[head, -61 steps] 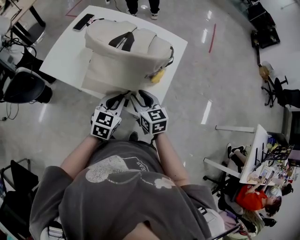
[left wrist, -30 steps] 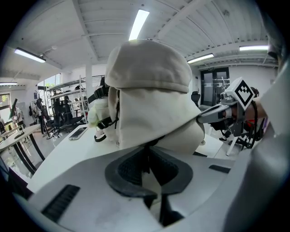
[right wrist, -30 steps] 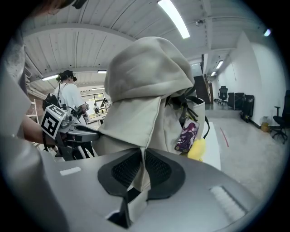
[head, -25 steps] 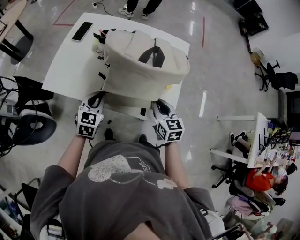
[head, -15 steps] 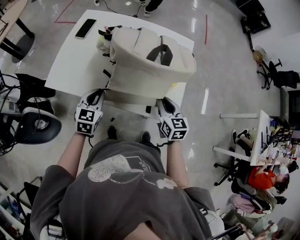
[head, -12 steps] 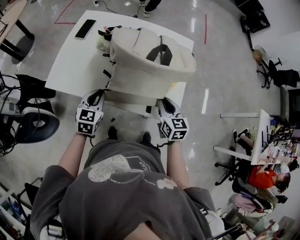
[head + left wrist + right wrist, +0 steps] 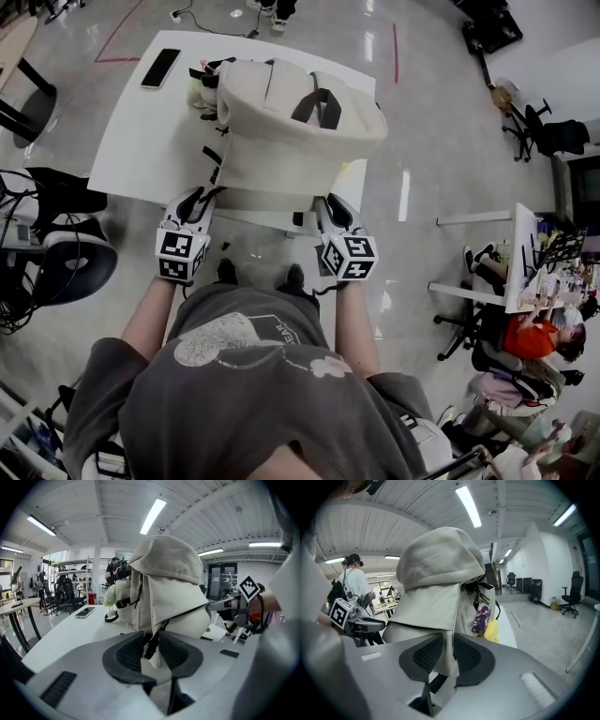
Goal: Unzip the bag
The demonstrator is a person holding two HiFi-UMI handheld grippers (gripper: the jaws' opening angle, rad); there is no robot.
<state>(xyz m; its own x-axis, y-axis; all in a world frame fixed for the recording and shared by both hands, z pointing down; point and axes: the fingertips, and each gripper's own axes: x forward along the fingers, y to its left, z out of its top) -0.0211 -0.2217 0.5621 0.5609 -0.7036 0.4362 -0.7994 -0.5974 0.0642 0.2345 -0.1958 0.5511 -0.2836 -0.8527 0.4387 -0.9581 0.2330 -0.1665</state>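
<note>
**Task status.** The bench [image 7: 141,131] carries the bag [image 7: 291,131], which stands at the near right part of the top, with its base at the near edge. No open zip shows in any view, and no zip pull can be picked out. Judged from this, unzipping has not begun. Locating the pull, gripping it and running it along its track all remain.

**Position of the bag relative to the tools.** The bag stands directly ahead of both tools, which sit at its two near bottom corners. The left tool [image 7: 192,202] is at the left corner and the right tool [image 7: 330,208] is at the right corner, and the bag's lower edge spans the space between them. In each gripper view the bag fills the centre and rises above the jaws.

**Tool state.**
- Left tool [image 7: 151,651]: the jaws have just been opening. A black strap [image 7: 151,644] and a pale flap [image 7: 157,656] hang in the gap. The pads stand clear of both, so the tool is released.
- Right tool [image 7: 447,656]: the jaws have just been opening. A hanging edge of the bag's fabric [image 7: 449,634] lies in the gap. The pads appear not to press on it, so this tool is also released.

**Other items.** A phone [image 7: 160,67] lies at the far left corner of the bench, well apart from both tools.
</note>
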